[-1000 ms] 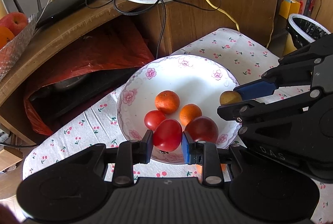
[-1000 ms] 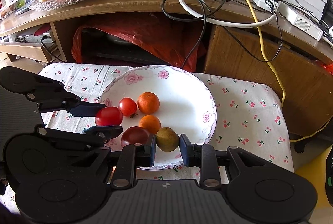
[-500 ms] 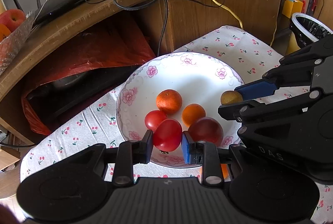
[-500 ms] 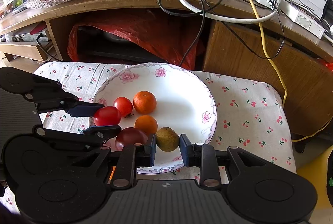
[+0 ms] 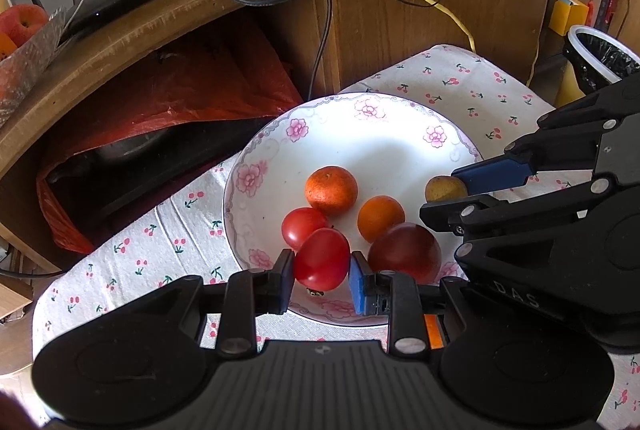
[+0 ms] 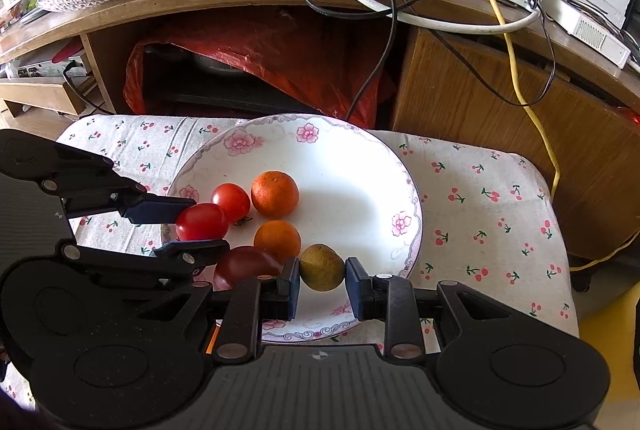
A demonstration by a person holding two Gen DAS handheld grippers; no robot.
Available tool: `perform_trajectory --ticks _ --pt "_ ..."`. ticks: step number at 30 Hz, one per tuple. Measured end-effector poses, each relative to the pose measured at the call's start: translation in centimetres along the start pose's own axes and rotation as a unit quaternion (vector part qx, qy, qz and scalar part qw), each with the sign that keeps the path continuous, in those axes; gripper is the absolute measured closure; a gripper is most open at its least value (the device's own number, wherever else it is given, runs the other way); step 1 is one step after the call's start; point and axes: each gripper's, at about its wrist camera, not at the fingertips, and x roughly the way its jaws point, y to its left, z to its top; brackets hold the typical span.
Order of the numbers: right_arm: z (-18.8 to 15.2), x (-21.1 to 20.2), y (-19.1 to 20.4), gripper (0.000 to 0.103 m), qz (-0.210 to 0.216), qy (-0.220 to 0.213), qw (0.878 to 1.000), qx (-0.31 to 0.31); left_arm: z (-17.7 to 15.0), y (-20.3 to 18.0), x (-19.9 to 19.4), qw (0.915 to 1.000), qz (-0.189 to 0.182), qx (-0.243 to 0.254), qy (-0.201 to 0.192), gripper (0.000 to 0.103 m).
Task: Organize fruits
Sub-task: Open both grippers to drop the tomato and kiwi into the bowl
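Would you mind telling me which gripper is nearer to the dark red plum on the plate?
Left. The left gripper, shut on a red tomato, sits right beside the dark red plum. The right gripper, holding the brownish pear, is slightly farther.

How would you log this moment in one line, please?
left gripper: shut on red tomato | right gripper: shut on brown fruit | both over plate

A: What does the left tool (image 5: 321, 280) hold?
B: A tomato (image 5: 321, 258), pinched over the plate (image 5: 348, 146) rim.
A: And the right tool (image 5: 460, 192)?
B: It grips a brownish fruit (image 5: 443, 188). 2 oranges (image 5: 331, 190) lie between.
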Motion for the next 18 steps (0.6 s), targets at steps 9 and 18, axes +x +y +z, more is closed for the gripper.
perform_trajectory --ticks 9,18 --pt "0.23 0.79 -0.03 0.08 0.002 0.0 1.0 -0.003 0.13 0.32 0.52 1.0 0.0 -0.008 0.006 0.066" --pt "0.34 0.93 -0.51 0.079 0.001 0.001 1.0 0.009 0.12 0.46 0.66 0.9998 -0.011 -0.017 0.004 0.065"
